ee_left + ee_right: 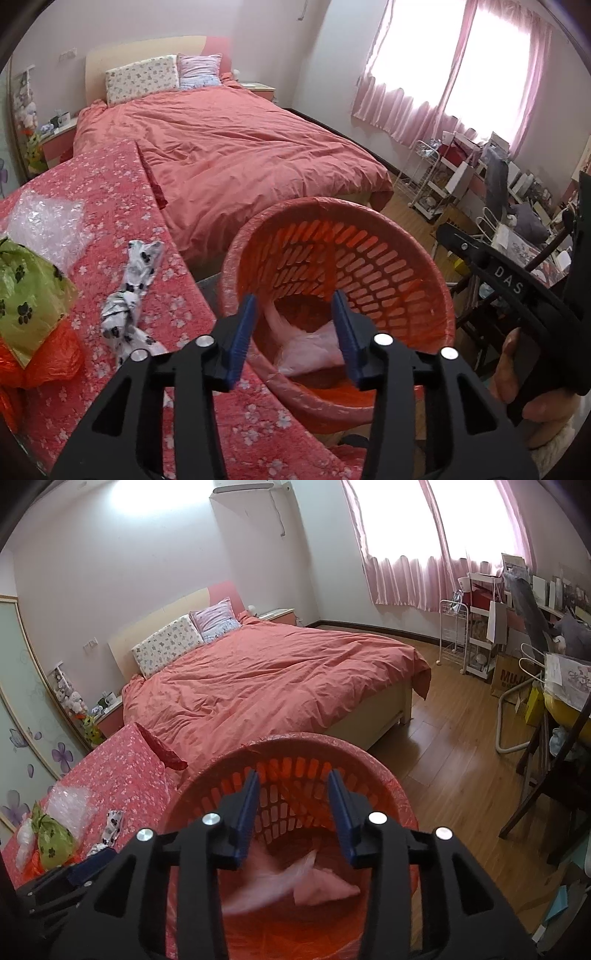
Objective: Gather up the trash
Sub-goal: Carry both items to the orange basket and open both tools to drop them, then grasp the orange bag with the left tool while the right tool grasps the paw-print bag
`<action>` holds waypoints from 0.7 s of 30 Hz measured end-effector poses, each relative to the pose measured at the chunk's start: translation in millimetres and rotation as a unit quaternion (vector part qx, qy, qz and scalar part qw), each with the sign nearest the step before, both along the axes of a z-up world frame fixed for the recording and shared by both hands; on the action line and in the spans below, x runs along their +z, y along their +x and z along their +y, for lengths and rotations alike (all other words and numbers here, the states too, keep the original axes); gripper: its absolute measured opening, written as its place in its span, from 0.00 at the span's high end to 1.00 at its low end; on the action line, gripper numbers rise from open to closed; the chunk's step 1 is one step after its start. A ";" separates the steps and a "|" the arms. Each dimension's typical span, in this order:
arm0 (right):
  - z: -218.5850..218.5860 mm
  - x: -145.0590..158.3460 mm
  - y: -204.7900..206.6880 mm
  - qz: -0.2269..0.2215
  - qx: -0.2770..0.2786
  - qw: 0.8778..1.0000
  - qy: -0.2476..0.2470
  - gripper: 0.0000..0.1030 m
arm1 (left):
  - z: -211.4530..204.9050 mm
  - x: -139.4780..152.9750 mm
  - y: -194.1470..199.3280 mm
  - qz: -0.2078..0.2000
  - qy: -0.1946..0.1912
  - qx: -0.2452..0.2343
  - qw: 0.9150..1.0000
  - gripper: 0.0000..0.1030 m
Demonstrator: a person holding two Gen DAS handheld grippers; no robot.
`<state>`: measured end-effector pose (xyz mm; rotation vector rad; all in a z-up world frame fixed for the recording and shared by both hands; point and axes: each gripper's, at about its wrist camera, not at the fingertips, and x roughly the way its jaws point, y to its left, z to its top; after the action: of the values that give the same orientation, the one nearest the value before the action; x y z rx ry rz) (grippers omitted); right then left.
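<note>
a home bedroom: a made bed [273,675] with pillows [168,648], pink curtains [402,576], wooden floor [454,746].

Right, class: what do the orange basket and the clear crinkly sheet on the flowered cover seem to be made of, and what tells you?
Orange basket: looks like rigid moulded plastic, from its rows of even slots and slight sheen; a thin film liner seems to wrap its rim.
Clear crinkly sheet: probably bubble wrap or thin plastic film, see-through with many small glints; too blurred to be sure.
</note>
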<state>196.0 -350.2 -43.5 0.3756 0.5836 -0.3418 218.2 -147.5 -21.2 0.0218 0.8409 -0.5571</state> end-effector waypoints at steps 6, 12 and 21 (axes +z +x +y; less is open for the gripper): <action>5.5 -2.3 1.5 0.006 0.007 1.000 -0.008 0.60 | 12.8 -0.7 0.8 -0.004 0.008 0.024 1.000 0.52; 27.3 3.5 4.1 0.005 0.027 0.999 -0.020 0.60 | 45.8 6.5 -0.6 -0.016 0.007 0.055 0.998 0.52; 105.8 8.3 21.5 0.011 0.113 0.993 -0.029 0.60 | 124.0 28.9 -16.2 -0.063 0.013 0.128 0.990 0.47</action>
<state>217.5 -244.3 -35.2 0.2462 0.6296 -0.1455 202.0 -23.6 7.8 -0.0264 0.7145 -0.2990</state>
